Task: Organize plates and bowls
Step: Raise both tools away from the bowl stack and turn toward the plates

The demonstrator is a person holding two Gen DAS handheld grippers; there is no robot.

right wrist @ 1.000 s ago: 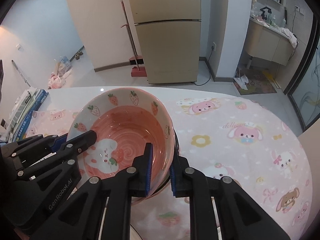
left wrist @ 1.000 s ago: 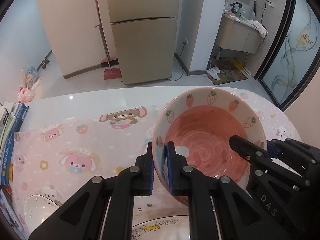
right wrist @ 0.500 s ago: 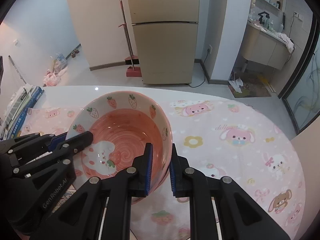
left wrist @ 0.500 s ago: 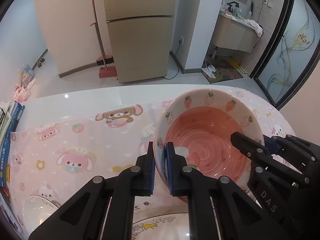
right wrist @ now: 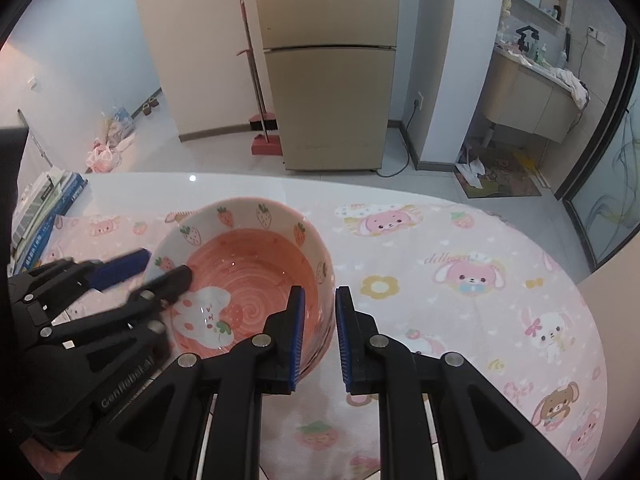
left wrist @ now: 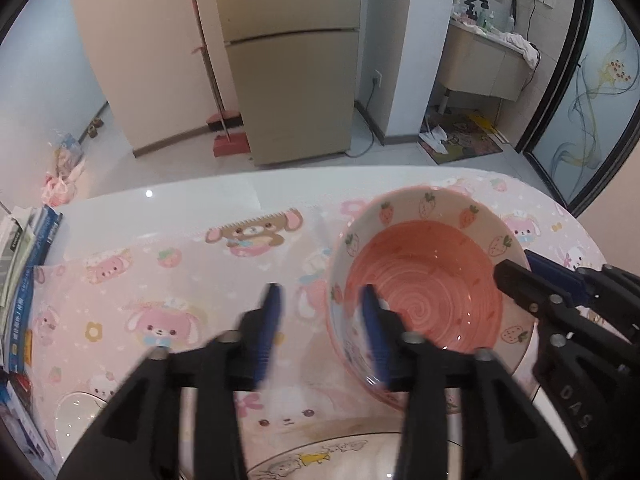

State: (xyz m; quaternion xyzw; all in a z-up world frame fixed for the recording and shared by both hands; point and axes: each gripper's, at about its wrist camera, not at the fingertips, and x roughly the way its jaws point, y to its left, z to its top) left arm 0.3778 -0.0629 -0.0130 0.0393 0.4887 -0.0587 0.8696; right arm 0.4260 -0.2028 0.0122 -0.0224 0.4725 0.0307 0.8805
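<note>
Your right gripper (right wrist: 320,336) clamps the near rim of the pink strawberry-patterned ceramic bowl (right wrist: 256,264). Your left gripper (left wrist: 320,332), jaws just opening, straddles the bowl's opposite rim untouching. Only its view shows a white cartoon-printed plate (left wrist: 316,460) below the bowl.

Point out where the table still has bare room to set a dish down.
Free: the pink cloth right of the strawberry bowl, out to the table edge, and the white strip behind the bowl. Crowded: the near left, with books, a small dish and a plate.
</note>
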